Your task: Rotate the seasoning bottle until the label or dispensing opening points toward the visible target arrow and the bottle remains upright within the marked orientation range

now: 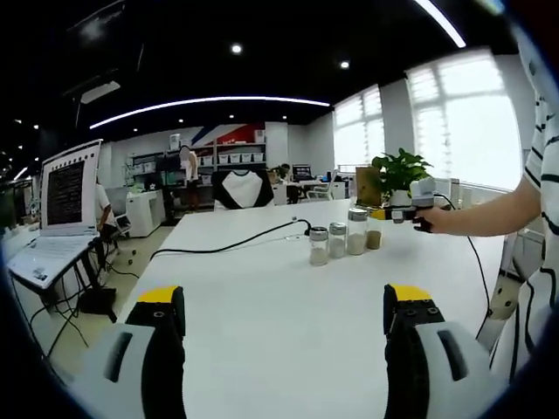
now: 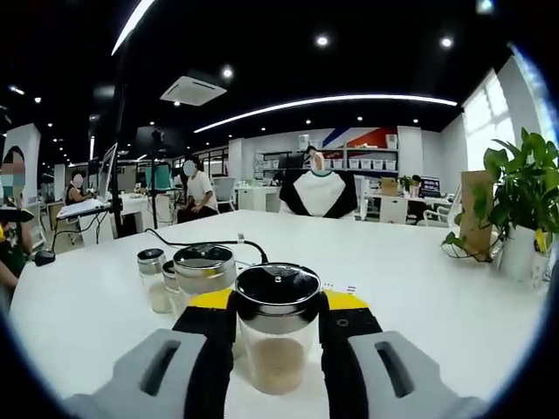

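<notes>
In the right gripper view, a glass seasoning bottle (image 2: 277, 349) with a metal lid and tan powder stands upright on the white table (image 2: 419, 297). My right gripper (image 2: 278, 302) is shut on it, with both jaws pressed against the glass. The left gripper view shows the same bottle (image 1: 374, 237) far across the table, with the right gripper (image 1: 403, 215) at it in a person's hand. My left gripper (image 1: 284, 305) hovers low over the near part of the table (image 1: 262, 332). Its jaws are wide open and hold nothing.
Three more shakers stand in a row just left of the held bottle: a large jar (image 2: 203, 278), (image 1: 357, 231) and two small ones (image 2: 153, 279), (image 1: 319, 246). A black cable (image 1: 227, 247) crosses the table. A potted plant (image 2: 515, 209) stands at the far right, and a laptop (image 1: 61, 201) sits off the left edge.
</notes>
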Demonstrator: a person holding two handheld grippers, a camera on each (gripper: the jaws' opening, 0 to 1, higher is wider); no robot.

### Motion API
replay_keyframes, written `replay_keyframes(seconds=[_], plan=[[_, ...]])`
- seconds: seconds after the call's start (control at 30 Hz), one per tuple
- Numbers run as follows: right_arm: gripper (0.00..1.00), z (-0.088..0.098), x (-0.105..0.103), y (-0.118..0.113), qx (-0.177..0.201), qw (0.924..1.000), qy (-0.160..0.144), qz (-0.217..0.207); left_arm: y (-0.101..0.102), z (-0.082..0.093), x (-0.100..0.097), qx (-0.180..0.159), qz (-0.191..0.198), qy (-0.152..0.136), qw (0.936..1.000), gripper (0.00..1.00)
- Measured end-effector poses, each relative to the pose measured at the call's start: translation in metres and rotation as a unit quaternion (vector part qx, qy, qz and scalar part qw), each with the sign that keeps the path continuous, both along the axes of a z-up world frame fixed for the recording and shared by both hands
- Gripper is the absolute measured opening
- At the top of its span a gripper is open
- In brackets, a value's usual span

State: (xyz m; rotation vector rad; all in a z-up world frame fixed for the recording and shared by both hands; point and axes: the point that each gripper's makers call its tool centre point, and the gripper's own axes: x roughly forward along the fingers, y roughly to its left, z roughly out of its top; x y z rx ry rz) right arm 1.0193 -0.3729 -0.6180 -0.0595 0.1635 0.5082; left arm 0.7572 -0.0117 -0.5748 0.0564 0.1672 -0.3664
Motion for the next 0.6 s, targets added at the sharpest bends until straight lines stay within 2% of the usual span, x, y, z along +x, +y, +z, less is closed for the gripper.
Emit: replay_keyframes(seconds=[0.2,0.3,0.47,0.53,0.6], plan=[[0.35,0.001,-0.002,-0.003,0.005,1.0,0.001,-0.006,0.002,0.003,-0.005,0.0,0.001,0.002,1.0,1.0],[0.35,0.001,-0.005,-0.003,-0.005,1.0,0.004,-0.002,0.004,0.003,-0.006,0.009,0.001,-0.001,1.0,1.0],[0.34,0.003,-0.026,0.0,0.01,0.9998,0.017,0.007,-0.002,0.007,-0.004,-0.015,-0.003,-0.009,0.9998,0.99],[0.34,0.004,-0.036,0.002,0.003,0.9999,0.011,0.009,-0.008,0.009,-0.004,-0.007,-0.01,-0.009,0.9999,1.0],[0.34,0.009,-0.046,0.005,-0.019,0.9996,-0.005,0.019,-0.015,0.01,-0.005,-0.001,-0.022,-0.006,0.9997,1.0]])
